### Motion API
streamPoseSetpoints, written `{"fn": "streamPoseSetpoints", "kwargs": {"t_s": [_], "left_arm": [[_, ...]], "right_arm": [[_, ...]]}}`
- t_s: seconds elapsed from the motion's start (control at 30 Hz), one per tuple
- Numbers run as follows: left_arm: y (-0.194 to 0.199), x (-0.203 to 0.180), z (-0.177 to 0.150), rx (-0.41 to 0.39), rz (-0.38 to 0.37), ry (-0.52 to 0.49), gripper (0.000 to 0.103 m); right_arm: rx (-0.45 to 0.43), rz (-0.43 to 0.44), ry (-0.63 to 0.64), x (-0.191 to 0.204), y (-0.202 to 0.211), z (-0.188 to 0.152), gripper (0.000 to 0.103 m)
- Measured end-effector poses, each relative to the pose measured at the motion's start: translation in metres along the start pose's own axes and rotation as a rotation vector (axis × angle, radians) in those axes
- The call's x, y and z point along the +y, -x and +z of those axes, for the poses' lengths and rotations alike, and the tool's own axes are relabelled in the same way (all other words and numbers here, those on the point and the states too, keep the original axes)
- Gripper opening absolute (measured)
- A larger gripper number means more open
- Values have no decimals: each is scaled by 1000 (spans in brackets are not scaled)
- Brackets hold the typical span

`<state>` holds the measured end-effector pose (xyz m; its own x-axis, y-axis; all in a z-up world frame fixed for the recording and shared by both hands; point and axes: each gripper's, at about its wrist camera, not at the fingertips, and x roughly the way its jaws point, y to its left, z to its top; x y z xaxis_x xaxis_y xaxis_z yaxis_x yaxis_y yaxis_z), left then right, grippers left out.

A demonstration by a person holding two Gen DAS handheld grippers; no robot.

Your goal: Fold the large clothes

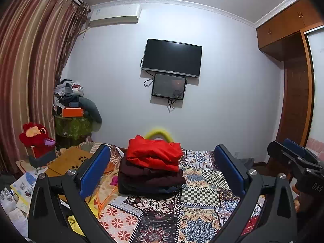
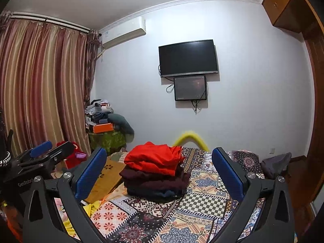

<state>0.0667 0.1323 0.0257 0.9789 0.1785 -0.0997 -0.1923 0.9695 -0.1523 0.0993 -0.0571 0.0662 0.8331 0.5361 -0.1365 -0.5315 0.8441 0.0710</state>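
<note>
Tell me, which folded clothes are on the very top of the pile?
The bright red garment is on top. The folded pieces under it are dark: maroon ones just beneath, then a navy one at the bottom, against the patterned bedspread.

White wall (image 1: 232, 81), mounted television (image 1: 172, 57), striped curtains (image 1: 30, 60).

Bright red folded garment (image 1: 155, 154) topping stack; dark maroon folded garments (image 1: 150, 175) beneath; navy folded layer (image 1: 162, 190) at bottom. Patchwork bedspread (image 1: 200, 194): checkerboard, floral medallions, geometric bands in cream, blue, red, black. Striped curtain (image 1: 30, 60) in maroon, tan, gold. Red plush toy (image 1: 35, 136), purple beak. Blue finger pads (image 2: 90, 174) on black frames.
</note>
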Motion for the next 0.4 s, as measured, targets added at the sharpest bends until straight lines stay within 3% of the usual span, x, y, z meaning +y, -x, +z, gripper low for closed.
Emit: {"fn": "streamPoseSetpoints", "kwargs": {"t_s": [0.4], "left_arm": [[1,-3,-2,-3,13,-19,103]], "right_arm": [[3,0,-3,1,-3,-1,103]]}}
